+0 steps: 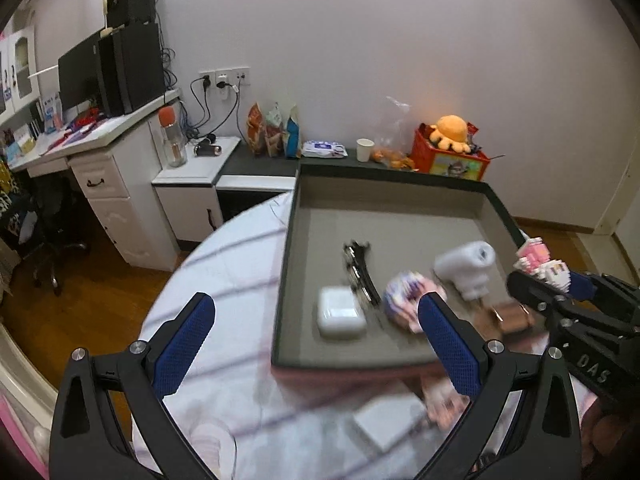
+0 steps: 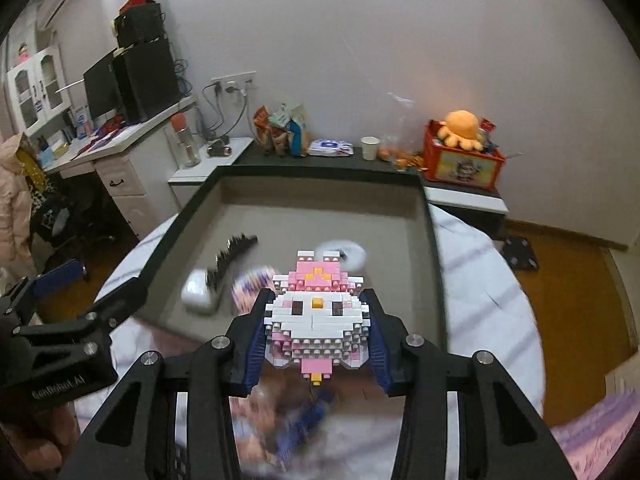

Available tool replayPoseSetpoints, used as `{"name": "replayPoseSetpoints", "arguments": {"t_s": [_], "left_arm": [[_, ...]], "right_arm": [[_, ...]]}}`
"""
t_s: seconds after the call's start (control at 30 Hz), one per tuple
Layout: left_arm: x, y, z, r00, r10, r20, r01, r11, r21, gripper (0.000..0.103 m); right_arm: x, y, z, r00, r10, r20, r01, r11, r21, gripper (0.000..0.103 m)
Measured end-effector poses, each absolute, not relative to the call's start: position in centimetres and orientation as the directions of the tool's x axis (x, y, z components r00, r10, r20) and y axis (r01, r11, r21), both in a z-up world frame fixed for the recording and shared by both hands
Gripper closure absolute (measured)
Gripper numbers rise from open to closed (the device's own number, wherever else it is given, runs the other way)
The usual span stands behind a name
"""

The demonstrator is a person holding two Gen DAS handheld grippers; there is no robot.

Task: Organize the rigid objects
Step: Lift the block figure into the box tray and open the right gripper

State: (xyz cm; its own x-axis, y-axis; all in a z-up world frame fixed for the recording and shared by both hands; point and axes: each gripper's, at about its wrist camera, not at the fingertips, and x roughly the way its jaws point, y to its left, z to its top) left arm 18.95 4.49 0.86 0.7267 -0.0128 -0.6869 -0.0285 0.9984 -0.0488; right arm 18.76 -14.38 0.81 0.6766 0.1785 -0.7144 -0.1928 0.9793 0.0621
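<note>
brick figure on its way to the tray

over the round tabletop (image 1: 224,264), covered in a pale striped cloth, sits a large dark tray (image 1: 400,196) with a grey floor. inside it already lie a white roll-shaped object (image 1: 466,270), a white earbud case (image 1: 340,312), a black hair clip (image 1: 360,276) and a blurred purple-and-pink item (image 1: 404,298) that i cannot identify.

the right tool (image 2: 316,320) is clamped on a pink and white brick figure (image 2: 316,316), its blue pads pressing both sides, and holds it above the near part of the tray. the left tool (image 1: 316,332) hangs with its jaws wide apart and nothing between them, low over the tray's near left corner.

the step in hand looks like the carry-and-place of the figure. the next move calls for lowering it onto a bare patch of tray floor, probably toward the right or back where nothing lies, setting it down level before the jaws part, since snapped-together bricks may shed pieces if dropped or knocked against the rim. a few blurred things wait on the cloth nearer the camera.
</note>
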Motion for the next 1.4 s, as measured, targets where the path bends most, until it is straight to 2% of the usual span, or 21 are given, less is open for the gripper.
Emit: {"name": "replayPoseSetpoints", "arguments": {"t_s": [0.23, 0.53, 0.63, 0.7, 0.8, 1.0, 1.4], "left_arm": [[24.2, 5.8, -1.5, 0.687, 0.017, -0.726, -0.075, 0.996, -0.048, 0.0], [25.3, 7.1, -3.1, 0.666, 0.01, -0.746, -0.097, 0.993, -0.074, 0.0], [25.0, 7.3, -3.0, 0.667, 0.01, -0.745, -0.101, 0.992, -0.077, 0.0], [25.0, 7.5, -2.9, 0.667, 0.012, -0.745, -0.102, 0.992, -0.076, 0.0], [24.1, 7.8, -2.4, 0.676, 0.011, -0.737, -0.105, 0.991, -0.082, 0.0], [21.6, 8.0, -0.9, 0.698, 0.006, -0.716, -0.11, 0.989, -0.099, 0.0], [14.0, 7.2, 0.6, 0.724, -0.023, -0.689, -0.07, 0.992, -0.106, 0.0]], "right_arm": [[24.0, -12.0, -2.1, 0.625, 0.204, -0.753, -0.223, 0.972, 0.078, 0.059], [25.3, -10.4, -2.7, 0.651, 0.137, -0.746, -0.228, 0.974, -0.02, 0.058], [25.1, -10.3, -2.6, 0.65, 0.14, -0.747, -0.234, 0.972, -0.021, 0.043], [24.9, -10.2, -2.5, 0.659, 0.126, -0.742, -0.227, 0.973, -0.036, 0.029], [24.5, -10.3, -2.1, 0.672, 0.117, -0.731, -0.218, 0.975, -0.043, 0.022], [22.8, -10.6, -0.6, 0.689, 0.112, -0.716, -0.209, 0.977, -0.049, 0.02], [15.4, -14.7, 3.3, 0.753, 0.137, -0.644, -0.143, 0.989, 0.044, 0.02]]}}
